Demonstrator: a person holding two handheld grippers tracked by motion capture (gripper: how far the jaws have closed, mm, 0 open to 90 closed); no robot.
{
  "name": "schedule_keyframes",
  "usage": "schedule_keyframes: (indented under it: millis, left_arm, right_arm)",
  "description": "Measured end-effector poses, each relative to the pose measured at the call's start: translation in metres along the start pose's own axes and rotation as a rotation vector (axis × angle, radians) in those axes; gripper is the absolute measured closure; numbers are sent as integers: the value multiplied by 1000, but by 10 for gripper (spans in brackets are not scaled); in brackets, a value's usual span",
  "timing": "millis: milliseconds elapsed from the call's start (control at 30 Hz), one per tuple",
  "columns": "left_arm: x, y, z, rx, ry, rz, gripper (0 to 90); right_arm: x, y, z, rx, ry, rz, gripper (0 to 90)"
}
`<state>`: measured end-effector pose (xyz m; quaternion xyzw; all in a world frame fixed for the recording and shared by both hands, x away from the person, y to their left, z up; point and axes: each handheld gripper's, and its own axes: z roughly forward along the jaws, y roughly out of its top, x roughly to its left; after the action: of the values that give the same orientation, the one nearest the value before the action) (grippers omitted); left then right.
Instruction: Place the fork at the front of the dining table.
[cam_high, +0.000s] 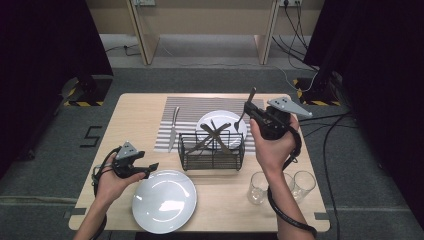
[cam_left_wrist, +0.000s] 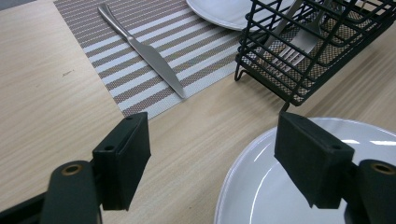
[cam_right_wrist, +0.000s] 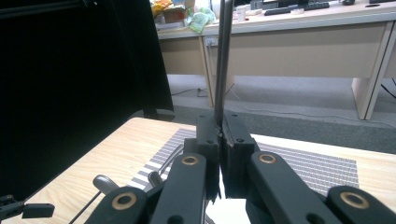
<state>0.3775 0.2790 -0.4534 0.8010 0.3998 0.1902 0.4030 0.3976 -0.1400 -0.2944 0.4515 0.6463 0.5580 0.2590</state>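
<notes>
I see a knife on the striped mat, two glasses near me, desks behind.

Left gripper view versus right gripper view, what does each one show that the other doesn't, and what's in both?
The left gripper view alone gives the silver table knife, the black wire basket and the near white round plate, between open jaws. The right gripper view alone gives the thin metal fork handle clamped upright and the pale wooden desk. Shared: the striped woven placemat and the light wooden table.
</notes>
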Motion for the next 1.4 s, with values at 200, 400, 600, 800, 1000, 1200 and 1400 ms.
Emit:
schedule_keyframes:
  millis: [200,400,600,800,1000,1200,1400]
  left_arm:
    - [0,0,0,4,-1,4,265]
    - [0,0,0,2,-1,4,265]
    - [0,0,0,3,-2,5,265]
    - [0,0,0,2,-1,6,265]
    - [0,1,0,2,-1,7,265]
    - [0,1,0,1,0,4,265]
    - [0,1,0,2,-1,6,265]
  right_arm:
    - [0,3,-2,-9,-3,1,874]
    - [-1,4,-3,-16,-4,3,874]
    - [-3,6,-3,-18,-7,7,874]
    - [-3,8,-5,-24,-12,8,874]
    - [-5,10,-7,-33,-18,8,874]
    - [-7,9,-8,-35,-24,14,874]
    - [-9,9,-9,-36,-31,20,874]
